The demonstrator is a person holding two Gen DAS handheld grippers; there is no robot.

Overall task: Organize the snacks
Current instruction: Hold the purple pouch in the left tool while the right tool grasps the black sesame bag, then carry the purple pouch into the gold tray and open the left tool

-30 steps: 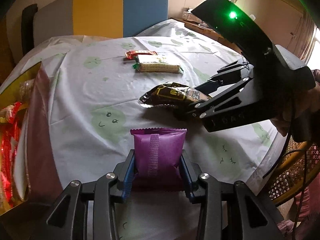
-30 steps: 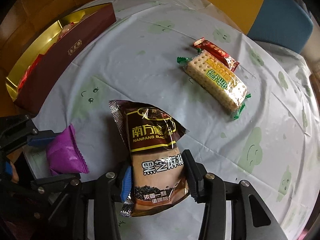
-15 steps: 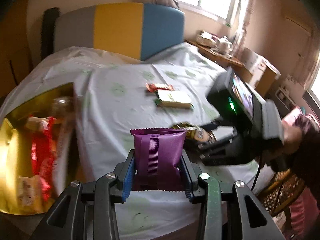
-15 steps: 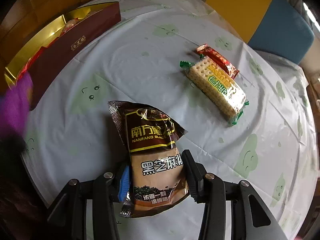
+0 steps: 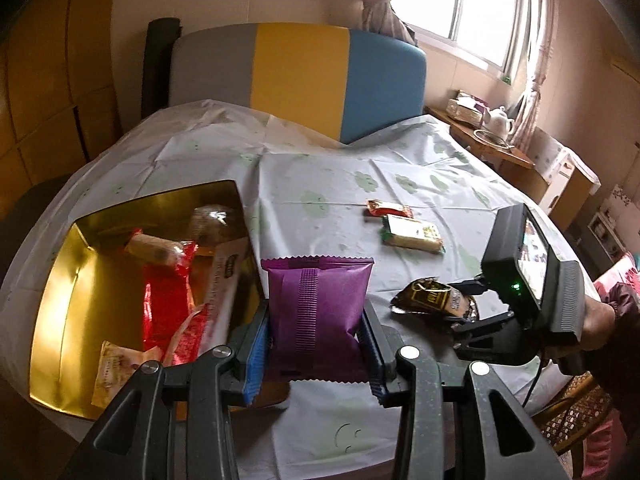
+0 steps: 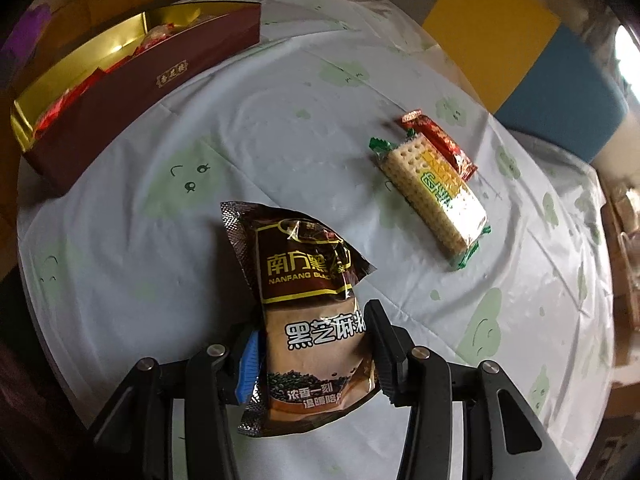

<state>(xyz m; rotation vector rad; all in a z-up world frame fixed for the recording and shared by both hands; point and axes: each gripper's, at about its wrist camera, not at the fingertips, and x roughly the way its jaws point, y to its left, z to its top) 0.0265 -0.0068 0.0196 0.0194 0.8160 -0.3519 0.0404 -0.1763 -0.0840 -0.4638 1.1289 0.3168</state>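
Observation:
My left gripper (image 5: 316,344) is shut on a purple snack packet (image 5: 318,308) and holds it above the near right edge of an open gold-lined box (image 5: 60,292) with several snacks inside. My right gripper (image 6: 314,344) is shut on a brown sesame packet (image 6: 308,292), held over the table; it shows to the right in the left wrist view (image 5: 434,300). A cracker pack (image 6: 436,200) and a red bar (image 6: 440,140) lie side by side on the tablecloth. The box, maroon outside (image 6: 132,92), stands at the table's far left.
The round table has a white cloth with green cloud prints (image 6: 280,152). A grey, yellow and blue chair back (image 5: 300,76) stands behind it. A side table with a teapot (image 5: 500,120) is at the right under the window.
My left gripper has lifted and swung left with the purple packet, from the table's front to over the box. My right gripper has kept the sesame packet and moved a little.

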